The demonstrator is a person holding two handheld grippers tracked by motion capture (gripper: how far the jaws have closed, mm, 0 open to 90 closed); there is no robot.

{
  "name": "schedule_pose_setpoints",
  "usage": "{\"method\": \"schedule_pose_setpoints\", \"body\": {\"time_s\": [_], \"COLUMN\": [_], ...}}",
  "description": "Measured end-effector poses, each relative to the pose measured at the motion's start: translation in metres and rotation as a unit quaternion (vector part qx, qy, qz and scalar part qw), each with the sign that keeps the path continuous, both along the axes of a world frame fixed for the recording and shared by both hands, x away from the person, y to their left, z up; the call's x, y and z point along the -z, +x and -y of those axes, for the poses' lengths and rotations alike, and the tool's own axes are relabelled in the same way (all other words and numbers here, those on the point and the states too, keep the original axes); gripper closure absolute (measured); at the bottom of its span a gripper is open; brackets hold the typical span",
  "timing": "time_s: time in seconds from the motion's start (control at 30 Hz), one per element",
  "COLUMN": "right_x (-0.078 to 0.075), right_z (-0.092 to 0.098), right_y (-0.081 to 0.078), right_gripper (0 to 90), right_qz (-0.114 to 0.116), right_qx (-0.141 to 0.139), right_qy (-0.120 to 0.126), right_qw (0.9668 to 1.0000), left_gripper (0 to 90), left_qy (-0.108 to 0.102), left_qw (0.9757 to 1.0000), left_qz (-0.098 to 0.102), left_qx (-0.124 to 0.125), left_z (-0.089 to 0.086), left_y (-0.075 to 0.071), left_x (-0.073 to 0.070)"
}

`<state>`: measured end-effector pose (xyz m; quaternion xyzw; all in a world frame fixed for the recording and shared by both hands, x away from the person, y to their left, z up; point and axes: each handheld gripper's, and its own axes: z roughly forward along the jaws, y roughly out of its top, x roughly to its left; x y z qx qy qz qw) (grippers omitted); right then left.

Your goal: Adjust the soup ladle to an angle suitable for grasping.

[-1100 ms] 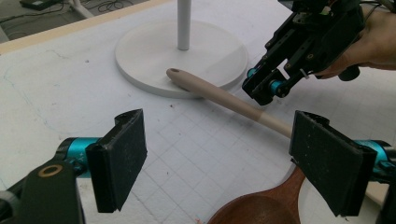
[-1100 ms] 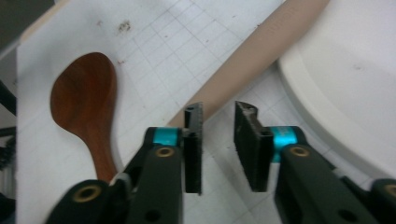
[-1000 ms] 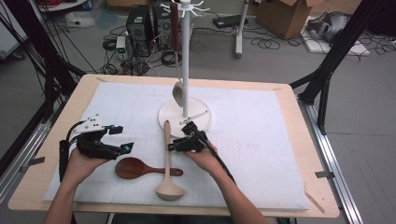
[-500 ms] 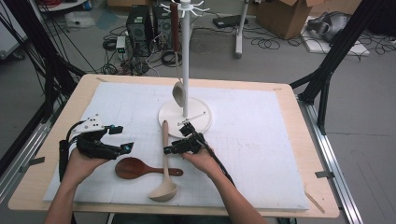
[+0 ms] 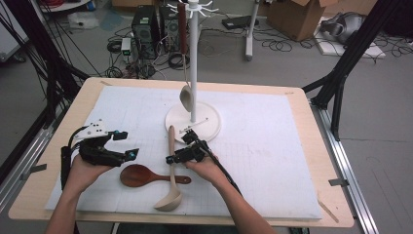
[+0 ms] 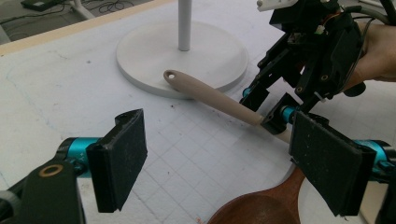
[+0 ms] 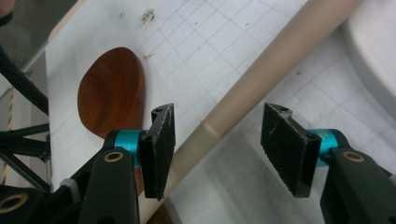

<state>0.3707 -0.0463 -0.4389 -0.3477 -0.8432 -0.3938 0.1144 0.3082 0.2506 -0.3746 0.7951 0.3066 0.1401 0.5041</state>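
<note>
A beige ladle [image 5: 171,168] lies on the counter [image 5: 302,146], its handle between the right tongs [image 5: 171,158], whose jaws have just been opening, pads clear. The left tongs [image 5: 125,145] hang open beside a brown spoon [image 5: 141,176].

Both your grippers low, jaws apart.
Your left gripper [image 5: 127,145] hovers wide open; your right gripper [image 5: 171,159] has just been opening, pads pressing nothing.
</note>
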Motion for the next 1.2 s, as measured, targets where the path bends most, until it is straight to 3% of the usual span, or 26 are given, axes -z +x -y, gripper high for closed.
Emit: {"method": "schedule_pose_setpoints", "body": {"time_s": [0.17,0.3,0.9,1.2], "right_x": [0.002,0.002,0.002,-0.005], "right_z": [-0.007,-0.007,-0.014,-0.014], "right_y": [0.001,0.001,0.002,-0.002], "right_gripper": [50.1,53.2,64.7,67.4], "right_qz": [0.008,-0.001,-0.029,-0.017], "right_qx": [0.001,0.006,-0.013,-0.026], "right_qy": [-0.008,-0.007,0.029,0.051], "right_qw": [0.9999,1.0,0.9991,0.9982], "left_gripper": [19.5,19.5,19.9,22.6], "left_qy": [-0.001,0.0,0.0,-0.004], "left_qw": [1.0,1.0,1.0,1.0], "left_qz": [-0.001,-0.002,-0.003,-0.008], "left_qx": [0.0,0.0,-0.003,0.003], "left_z": [0.0,0.0,-0.002,-0.001], "left_y": [0.0,0.0,0.0,0.002], "left_x": [0.0,0.001,0.001,0.004]}}
